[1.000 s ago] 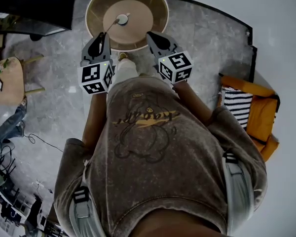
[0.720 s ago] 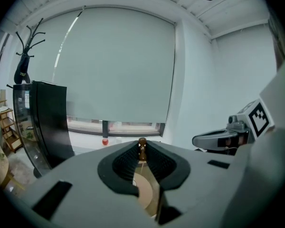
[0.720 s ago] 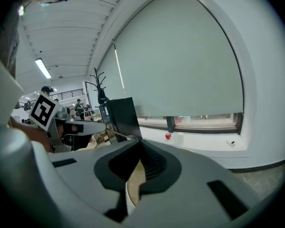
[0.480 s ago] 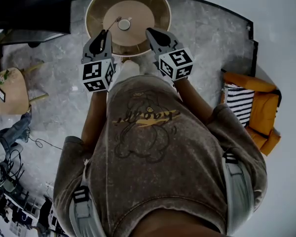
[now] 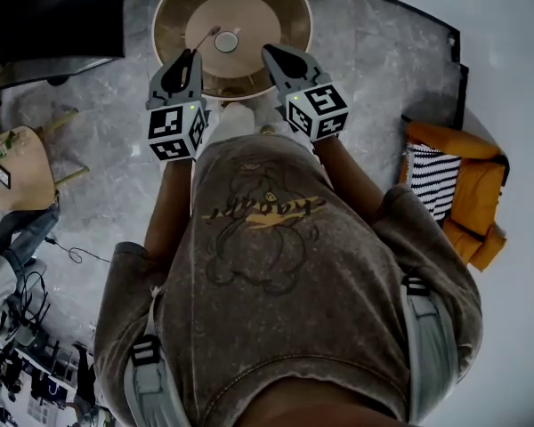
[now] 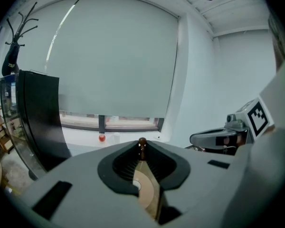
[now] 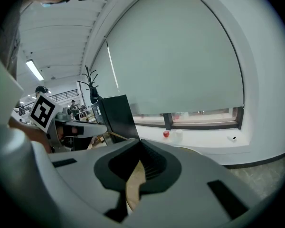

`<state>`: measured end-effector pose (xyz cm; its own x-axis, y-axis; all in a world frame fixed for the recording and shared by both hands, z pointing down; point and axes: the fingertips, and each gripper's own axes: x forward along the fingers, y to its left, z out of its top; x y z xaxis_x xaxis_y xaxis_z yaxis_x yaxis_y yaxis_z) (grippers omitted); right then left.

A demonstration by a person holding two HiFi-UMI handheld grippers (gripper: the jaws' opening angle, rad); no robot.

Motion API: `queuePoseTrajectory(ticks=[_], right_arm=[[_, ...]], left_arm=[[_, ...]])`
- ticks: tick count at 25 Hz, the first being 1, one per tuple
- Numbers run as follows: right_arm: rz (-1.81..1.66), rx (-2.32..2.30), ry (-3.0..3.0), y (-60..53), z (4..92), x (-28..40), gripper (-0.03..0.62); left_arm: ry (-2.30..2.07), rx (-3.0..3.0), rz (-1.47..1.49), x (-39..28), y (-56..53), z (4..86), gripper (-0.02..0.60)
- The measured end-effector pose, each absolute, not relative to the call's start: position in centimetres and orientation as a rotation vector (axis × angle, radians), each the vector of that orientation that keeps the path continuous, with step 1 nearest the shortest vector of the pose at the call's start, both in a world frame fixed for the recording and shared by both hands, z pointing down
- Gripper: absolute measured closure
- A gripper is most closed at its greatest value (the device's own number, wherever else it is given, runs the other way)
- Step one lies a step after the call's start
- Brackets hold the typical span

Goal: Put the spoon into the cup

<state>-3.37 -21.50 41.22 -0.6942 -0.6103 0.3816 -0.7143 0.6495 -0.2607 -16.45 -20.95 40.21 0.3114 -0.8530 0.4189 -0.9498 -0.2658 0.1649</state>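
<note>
Two views needed for the spoon (image 5: 205,40): in the head view only a thin stick from the tips of the left gripper (image 5: 192,54) toward the white cup (image 5: 226,41) on the round wooden table (image 5: 167,16), outside the cup; in the left gripper view pinched between the jaw tips, brown rounded end up. Pressed together on nothing at the right gripper (image 7: 141,142), plain only in its own view.
</note>
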Motion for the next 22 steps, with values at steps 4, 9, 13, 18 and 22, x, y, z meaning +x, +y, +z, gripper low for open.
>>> queuePoseTrajectory(ticks=[4, 9, 13, 18, 22], right_arm=[[0.604, 1.065, -2.589, -22.2, 42.6, -2.9, 0.576], [0.628, 1.054, -2.571, -23.3, 44.7, -2.4, 0.576], [0.631, 1.036, -2.56, -24.0, 46.2, -2.7, 0.576], [0.642, 1.016, -2.544, -25.0, 48.2, -3.6, 0.576], [0.648, 1.006, -2.531, -25.5, 49.9, -3.5, 0.576]], left_arm=[[-1.581, 2.195, 0.37, -16.1, -22.0, 41.7, 0.528], [-1.556, 2.184, 0.404, -15.7, -23.3, 44.4, 0.528], [-1.539, 2.158, 0.4, -15.7, -24.1, 46.5, 0.528], [-1.525, 2.126, 0.411, -16.0, -25.0, 49.7, 0.528], [-1.502, 2.101, 0.429, -15.6, -25.2, 52.4, 0.528]])
